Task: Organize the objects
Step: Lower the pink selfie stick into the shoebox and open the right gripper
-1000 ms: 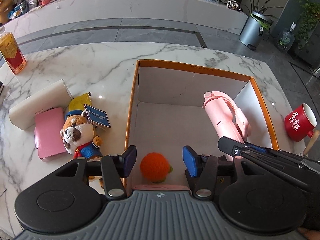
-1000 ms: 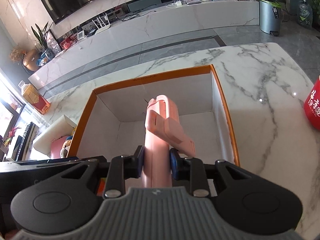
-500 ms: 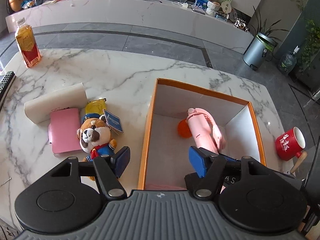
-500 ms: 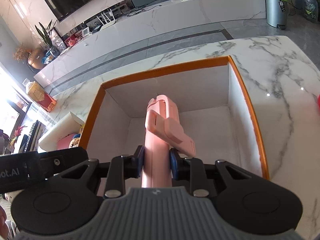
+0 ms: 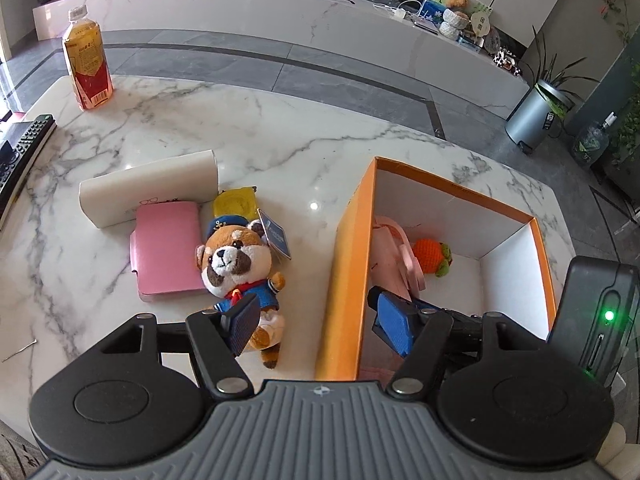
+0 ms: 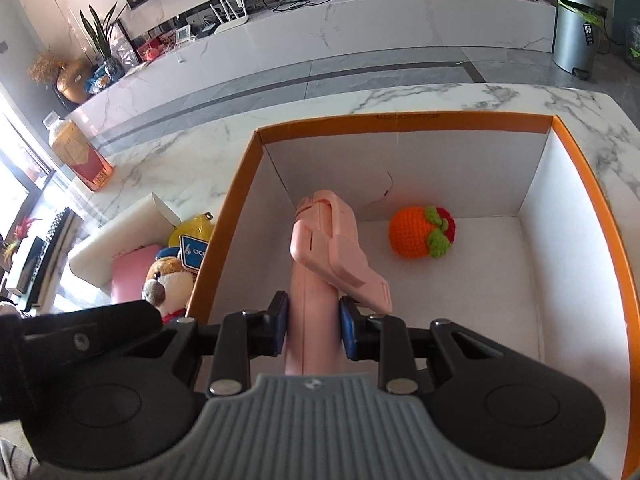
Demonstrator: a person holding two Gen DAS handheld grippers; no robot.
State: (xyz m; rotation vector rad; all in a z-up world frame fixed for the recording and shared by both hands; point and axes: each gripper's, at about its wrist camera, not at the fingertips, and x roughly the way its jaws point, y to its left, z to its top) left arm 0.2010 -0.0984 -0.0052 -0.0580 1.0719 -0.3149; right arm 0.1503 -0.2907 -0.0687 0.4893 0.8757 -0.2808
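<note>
**A:** While the left wrist camera is looking down, the left tongs [image 5: 316, 326] are hanging released, jaws wide, straddling the orange wall of the box [image 5: 346, 264]. The plush dog [image 5: 240, 268] is lying just ahead and to the left on the tabletop [image 5: 280, 152], head pointing away from the camera, its long axis running near to far. That's the nearer arm for it.

**B:** And it's touching the pink case [image 5: 166, 248], so the next reach is looking tight to me.

**A:** Switching to the right wrist camera: the right tongs [image 6: 313, 330] are clenching the pink gadget [image 6: 320, 272], pads on both flanks.

**B:** It's sitting low inside the box [image 6: 400, 126], long axis running straight out from the tongs, tip pointing at the far wall. Whether it's touching the floor, I can't tell.

**A:** The knitted orange fruit [image 6: 420, 232] is resting to its right, apart from it.
</note>
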